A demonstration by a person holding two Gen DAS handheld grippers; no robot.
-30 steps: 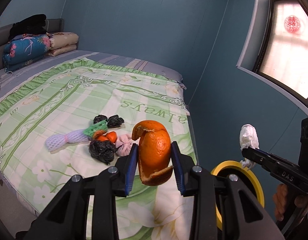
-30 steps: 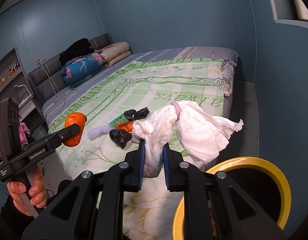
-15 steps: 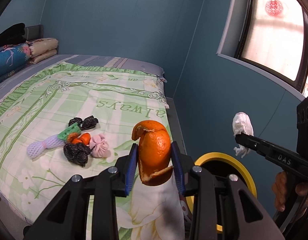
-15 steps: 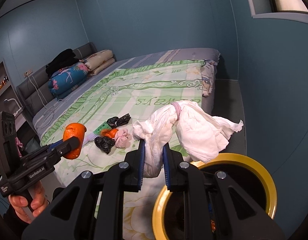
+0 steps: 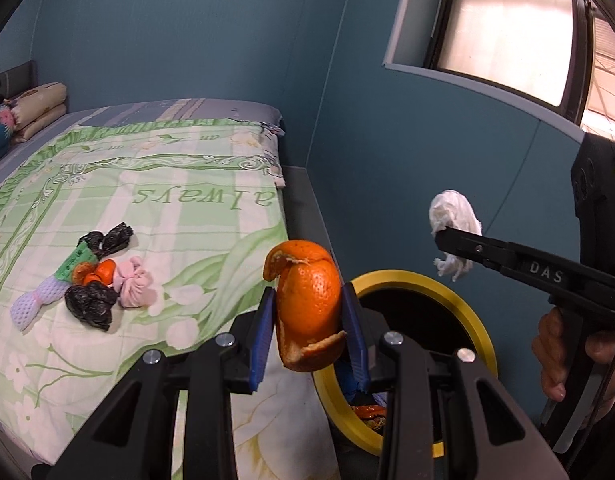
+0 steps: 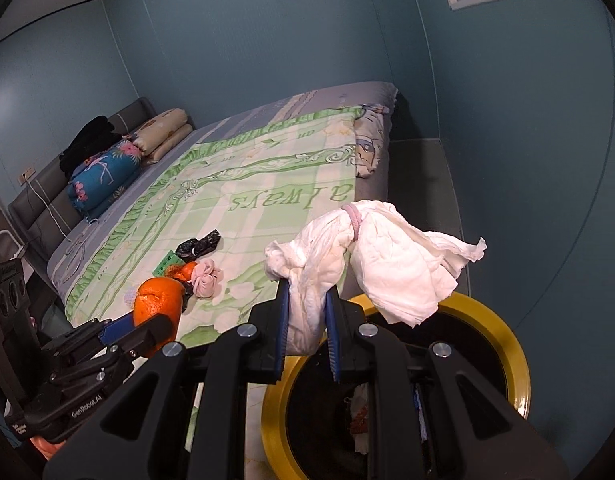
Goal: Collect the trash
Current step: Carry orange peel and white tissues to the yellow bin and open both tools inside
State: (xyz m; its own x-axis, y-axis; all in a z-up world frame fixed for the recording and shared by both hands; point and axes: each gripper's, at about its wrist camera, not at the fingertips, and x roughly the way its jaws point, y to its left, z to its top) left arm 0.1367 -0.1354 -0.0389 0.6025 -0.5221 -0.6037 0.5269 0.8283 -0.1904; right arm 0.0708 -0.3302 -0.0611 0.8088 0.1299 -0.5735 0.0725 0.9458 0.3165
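Bright orange dimpled citrus peel [image 5: 309,304]; crumpled white tissue wad [image 6: 387,264] banded by a pink loop; round bin [image 6: 515,360] black inside, yellow rim; bed quilt [image 5: 179,216] checked pale green and cream with white flowers; plain teal walls [image 5: 187,40].

The left tongs [image 5: 310,334] and their peel [image 5: 307,308] cover the near rim and part of the mouth of the bin [image 5: 463,312]; what lies inside it is too dark and small to tell; the green scrap [image 5: 73,265] in the trash pile is half buried; in the right view the tissue [image 6: 387,264] hides the bin's far rim; the bed [image 6: 267,184] runs behind both tongs.
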